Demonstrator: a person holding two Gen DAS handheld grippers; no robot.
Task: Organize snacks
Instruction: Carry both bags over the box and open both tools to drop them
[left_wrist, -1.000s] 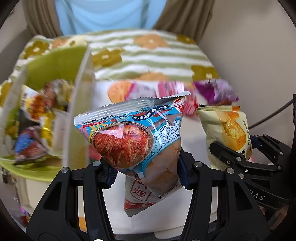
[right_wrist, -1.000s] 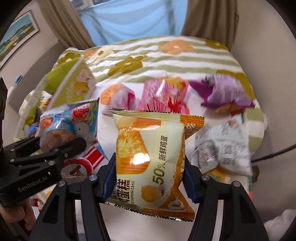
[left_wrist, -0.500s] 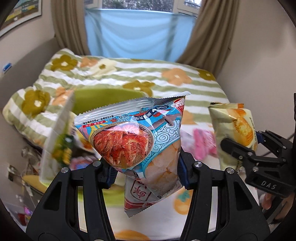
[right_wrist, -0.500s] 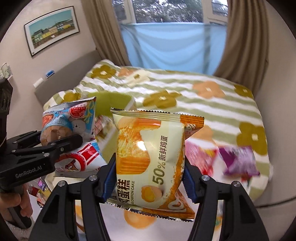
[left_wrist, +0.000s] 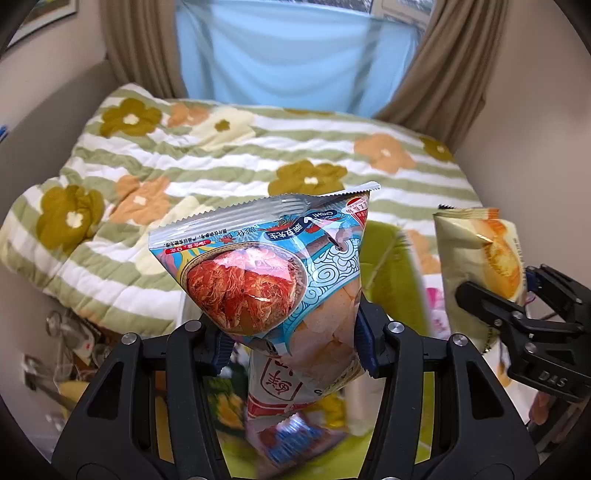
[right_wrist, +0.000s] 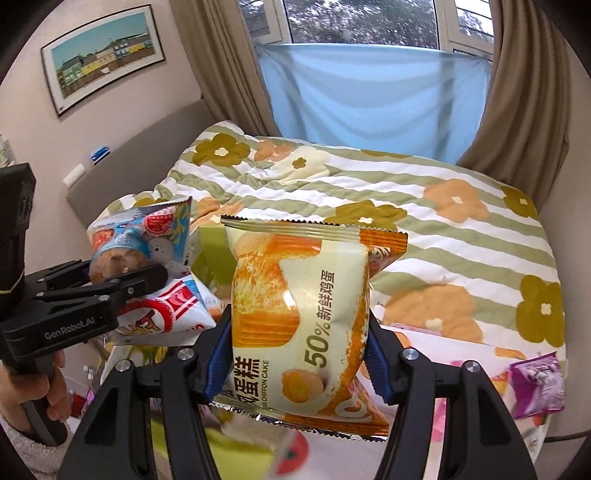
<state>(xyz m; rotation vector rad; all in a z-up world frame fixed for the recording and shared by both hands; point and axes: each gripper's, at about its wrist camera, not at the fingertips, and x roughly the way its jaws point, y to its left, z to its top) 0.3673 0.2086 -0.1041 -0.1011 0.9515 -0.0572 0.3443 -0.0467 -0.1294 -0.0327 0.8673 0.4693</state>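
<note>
In the left wrist view we are looking past the left hand-held gripper (left_wrist: 293, 341), whose blue pads are pinching a blue snack packet (left_wrist: 266, 266) printed with a bowl of red shreds. It is filling the centre of the frame and hiding much of what lies behind it. A second, red-and-white packet (left_wrist: 280, 384) is hanging just below it, between the same jaws; we cannot tell whether the pads are pressing on it too. Beneath both, at the lower centre, a yellow-green container (left_wrist: 391, 273) with more snacks is showing only as a blur. At the right edge the right hand-held gripper (left_wrist: 517, 295) is cutting into the frame, gripping a cream and orange cake packet (left_wrist: 476, 258). The flowered, striped bed quilt (left_wrist: 221, 155) is spreading across the middle.

In the right wrist view the right hand-held gripper (right_wrist: 299, 354) is squeezing the cake packet (right_wrist: 299, 314) at its lower half, centre frame. At the left, the left hand-held gripper (right_wrist: 125, 277) is carrying the blue snack packet (right_wrist: 140, 236) and the red-and-white packet (right_wrist: 166, 310), with a person's hand (right_wrist: 22, 391) on the handle at the lower left, partly cut off. A purple packet (right_wrist: 535, 384) is lying at the lower right, and the things at the bottom edge are too smeared to name.
</note>
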